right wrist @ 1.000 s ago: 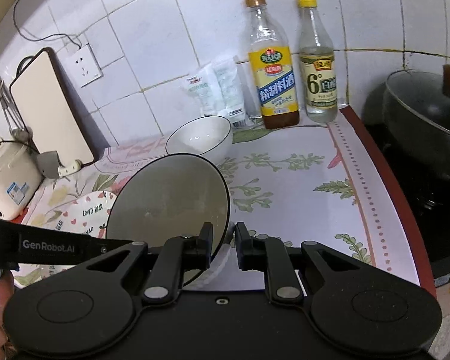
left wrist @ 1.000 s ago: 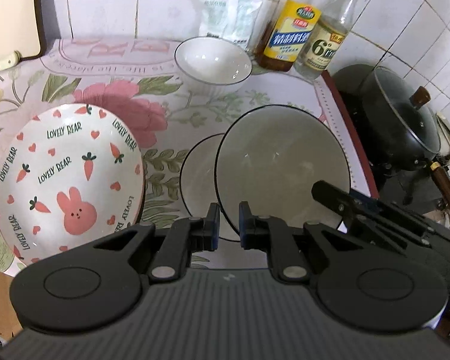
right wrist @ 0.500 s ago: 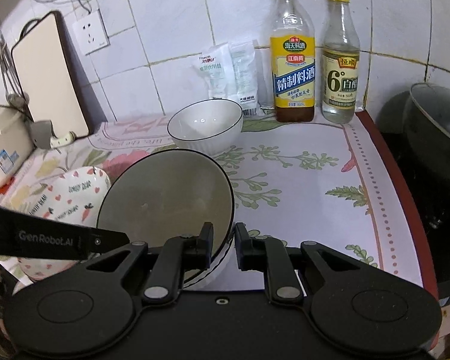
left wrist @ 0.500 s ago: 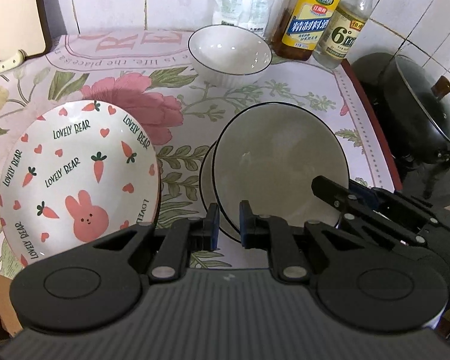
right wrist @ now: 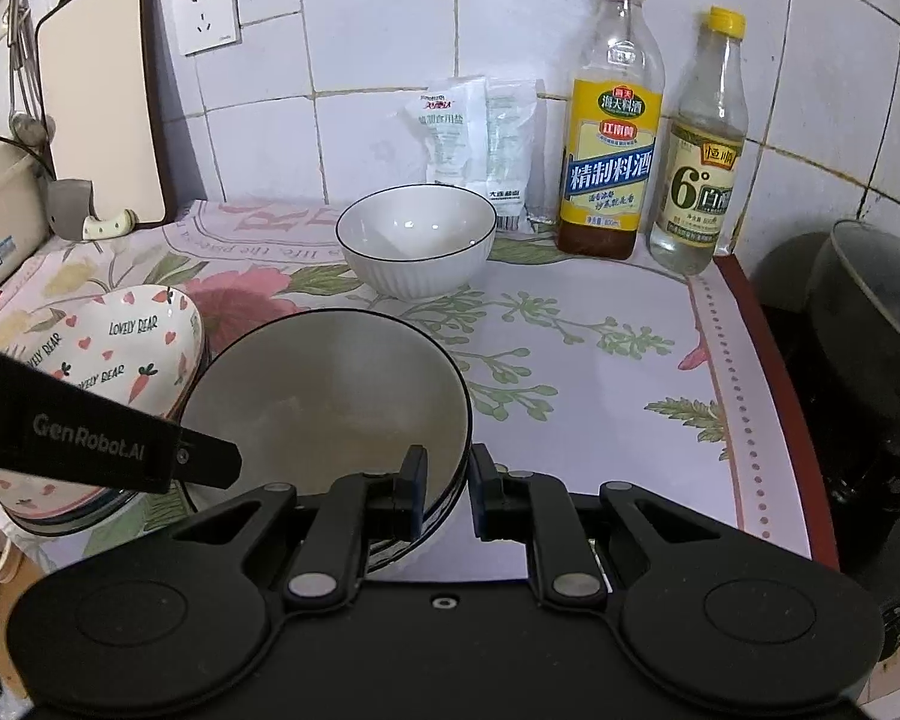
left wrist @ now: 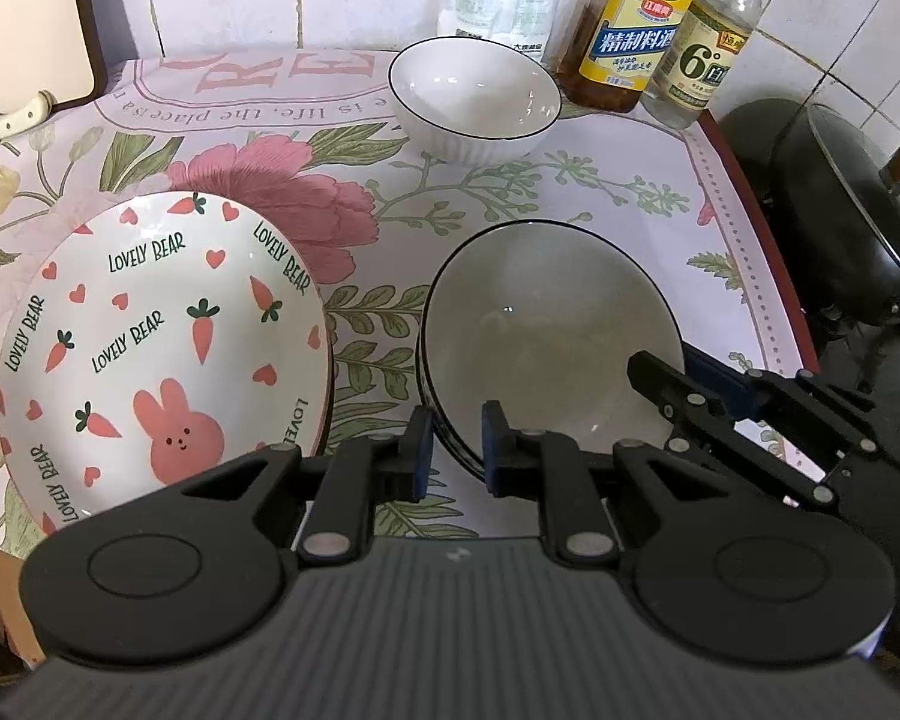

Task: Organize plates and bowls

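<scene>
A grey bowl with a dark rim (left wrist: 546,336) rests nested in a like bowl on the flowered counter mat; it also shows in the right wrist view (right wrist: 330,408). My right gripper (right wrist: 447,495) has its fingers around the bowl's near rim, with a small gap showing. My left gripper (left wrist: 456,450) is a little open and empty, just in front of the stacked bowls. A carrot-and-rabbit plate (left wrist: 156,348) lies left of them. A white ribbed bowl (left wrist: 474,99) stands at the back.
Two bottles (right wrist: 612,120) and salt packets (right wrist: 474,144) stand against the tiled wall. A black lidded pot (left wrist: 852,210) sits on the stove to the right. A cutting board (right wrist: 99,96) leans at the back left.
The grey bowl has come down from tilted to level, nested in the bowl beneath it. Both grippers have moved lower and closer to the counter.
</scene>
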Demonstrator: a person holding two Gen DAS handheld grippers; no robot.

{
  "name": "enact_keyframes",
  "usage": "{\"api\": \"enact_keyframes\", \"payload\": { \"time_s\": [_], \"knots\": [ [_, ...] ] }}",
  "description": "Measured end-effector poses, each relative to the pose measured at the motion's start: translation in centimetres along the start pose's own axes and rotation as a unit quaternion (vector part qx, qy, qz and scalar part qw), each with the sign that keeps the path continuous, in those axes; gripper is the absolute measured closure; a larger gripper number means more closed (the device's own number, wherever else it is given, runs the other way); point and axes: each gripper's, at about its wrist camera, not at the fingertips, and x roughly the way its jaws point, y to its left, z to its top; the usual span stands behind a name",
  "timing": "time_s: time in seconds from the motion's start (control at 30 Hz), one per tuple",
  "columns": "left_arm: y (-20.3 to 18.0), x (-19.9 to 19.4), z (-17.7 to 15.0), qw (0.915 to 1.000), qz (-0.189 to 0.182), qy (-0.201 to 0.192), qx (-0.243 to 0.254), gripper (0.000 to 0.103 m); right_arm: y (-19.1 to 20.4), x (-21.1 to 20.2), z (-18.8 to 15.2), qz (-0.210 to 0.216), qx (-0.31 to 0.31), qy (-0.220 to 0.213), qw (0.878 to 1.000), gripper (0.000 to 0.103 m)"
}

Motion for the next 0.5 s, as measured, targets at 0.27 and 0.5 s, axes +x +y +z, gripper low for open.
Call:
{"api": "enact_keyframes", "payload": {
  "time_s": [0.27, 0.5],
  "knots": [
    [0.7, -0.7, -0.2, 0.9996, -0.024, -0.011, -0.010, 0.079, 0.0, -0.4, -0.3, -0.003, 0.018, -0.007, 1.000, 0.083],
    [1.6, -2.5, -0.8, 0.9972, -0.064, -0.038, 0.000, 0.062, -0.8, -3.5, -1.7, 0.037, 0.061, -0.059, 0.996, 0.082]
  ]
}}
